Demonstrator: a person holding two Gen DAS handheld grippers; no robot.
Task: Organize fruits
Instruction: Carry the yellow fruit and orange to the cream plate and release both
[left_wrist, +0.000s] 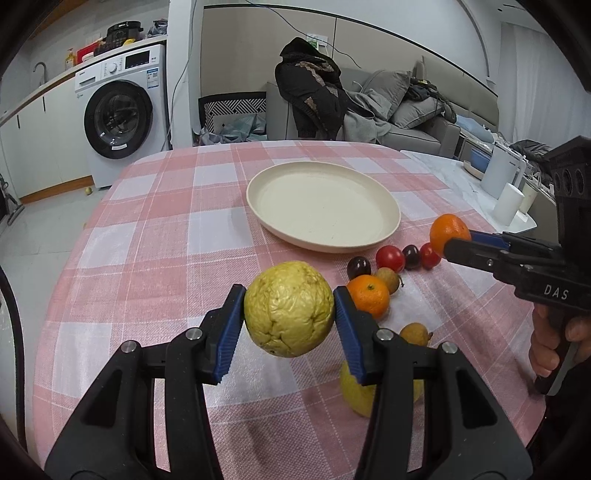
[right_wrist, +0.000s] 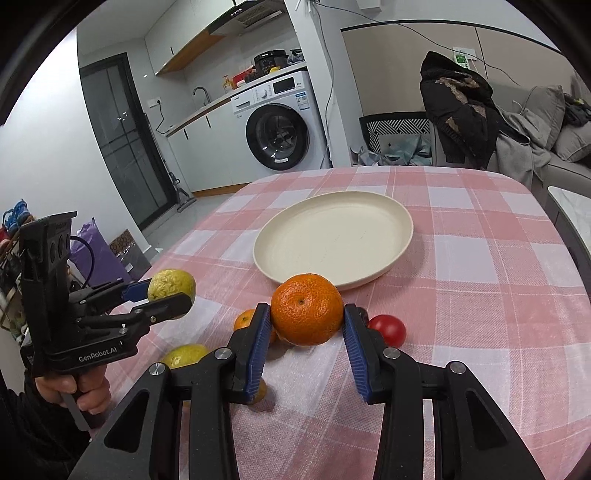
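Left gripper (left_wrist: 289, 314): matt black plastic body, ribbed blue pads (left_wrist: 229, 334), shiny metal pivot pins. Right gripper (right_wrist: 306, 325): same build. Wrinkled yellow-green citrus (left_wrist: 289, 308): rough, dull, puckered skin. Held orange (right_wrist: 307, 309): fine-pored peel, slight sheen. Cream plate (left_wrist: 384, 199): smooth, satin finish, looks plastic or ceramic, cannot tell which. Checked tablecloth (left_wrist: 147, 236): woven cloth, matt, coarse weave. Cherry tomato (left_wrist: 390, 258): glossy smooth skin. Dark cherry (left_wrist: 358, 267): glossy. Washing machine (left_wrist: 122, 110): smooth white casing, glossy dark door.

plate (left_wrist: 384, 229) bare; fruit cluster (left_wrist: 384, 266) crowds near rim.
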